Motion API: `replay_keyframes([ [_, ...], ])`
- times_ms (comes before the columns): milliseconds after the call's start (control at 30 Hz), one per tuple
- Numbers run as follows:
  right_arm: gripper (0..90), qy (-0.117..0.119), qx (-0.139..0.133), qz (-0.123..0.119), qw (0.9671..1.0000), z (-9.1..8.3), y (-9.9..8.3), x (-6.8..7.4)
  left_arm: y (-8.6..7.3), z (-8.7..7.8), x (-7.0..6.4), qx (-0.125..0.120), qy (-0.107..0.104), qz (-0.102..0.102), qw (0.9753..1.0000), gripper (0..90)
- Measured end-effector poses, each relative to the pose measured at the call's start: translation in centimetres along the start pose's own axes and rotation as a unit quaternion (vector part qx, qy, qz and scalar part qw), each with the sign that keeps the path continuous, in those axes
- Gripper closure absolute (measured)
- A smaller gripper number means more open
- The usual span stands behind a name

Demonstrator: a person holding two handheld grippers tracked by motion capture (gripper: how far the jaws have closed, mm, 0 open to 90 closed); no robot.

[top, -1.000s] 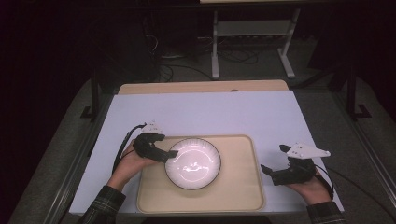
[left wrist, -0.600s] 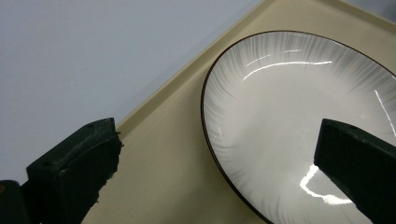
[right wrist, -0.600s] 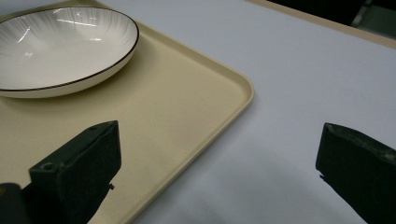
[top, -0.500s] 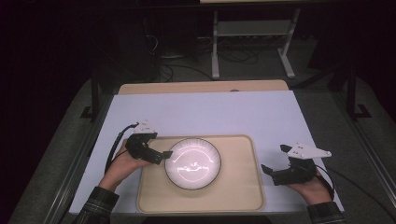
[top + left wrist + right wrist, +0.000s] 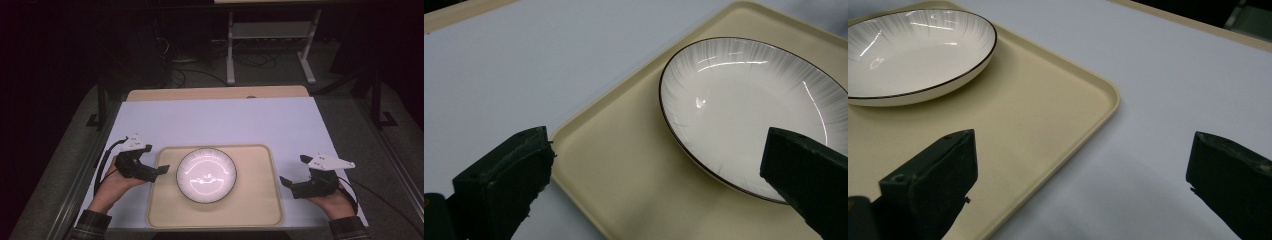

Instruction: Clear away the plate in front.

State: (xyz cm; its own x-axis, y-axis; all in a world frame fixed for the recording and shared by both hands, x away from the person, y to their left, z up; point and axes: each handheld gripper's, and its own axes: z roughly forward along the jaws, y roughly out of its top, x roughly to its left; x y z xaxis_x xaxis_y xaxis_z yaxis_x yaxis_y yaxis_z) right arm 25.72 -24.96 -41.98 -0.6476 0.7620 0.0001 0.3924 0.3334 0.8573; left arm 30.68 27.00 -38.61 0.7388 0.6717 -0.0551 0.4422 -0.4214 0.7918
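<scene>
High view: white plate sitting mid beige tray on pale table. Left gripper hovering at tray's left rim, jaws spread wide, holding nothing, plate just ahead of fingertips. Right gripper idling beside tray's right edge, jaws likewise gaping, empty. Nothing blocking either approach; stand legs far beyond table.

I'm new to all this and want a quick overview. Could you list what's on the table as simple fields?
surface: pale table cover
tray: beige, rounded corners, lying flat on the cover
dish: white shallow bowl with dark rim, on the tray, looks empty
left tool: jaws open, at the tray's left edge
right tool: jaws open, beside the tray's right edge
</scene>
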Motion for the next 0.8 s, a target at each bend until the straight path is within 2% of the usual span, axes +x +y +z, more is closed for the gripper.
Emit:
replay_keyframes([
  [167,0.0,0.000,0.001,0.000,1.0000,0.0,0.0,0.0,-0.7,-0.9,0.1,-0.008,0.006,-0.002,0.9999,0.0],
  [367,0.0,0.000,0.001,-0.001,1.0000,0.0,0.0,0.0,-1.7,-1.7,0.2,-0.005,0.016,-0.007,0.9998,0.0],
  [667,0.0,0.001,0.002,0.000,1.0000,0.1,0.0,0.1,-3.1,-2.3,0.5,-0.004,0.033,-0.009,0.9994,0.0],
  [800,0.0,0.001,0.003,0.000,1.0000,0.1,0.0,0.1,-3.4,-2.6,0.5,-0.008,0.033,-0.012,0.9993,0.0],
])
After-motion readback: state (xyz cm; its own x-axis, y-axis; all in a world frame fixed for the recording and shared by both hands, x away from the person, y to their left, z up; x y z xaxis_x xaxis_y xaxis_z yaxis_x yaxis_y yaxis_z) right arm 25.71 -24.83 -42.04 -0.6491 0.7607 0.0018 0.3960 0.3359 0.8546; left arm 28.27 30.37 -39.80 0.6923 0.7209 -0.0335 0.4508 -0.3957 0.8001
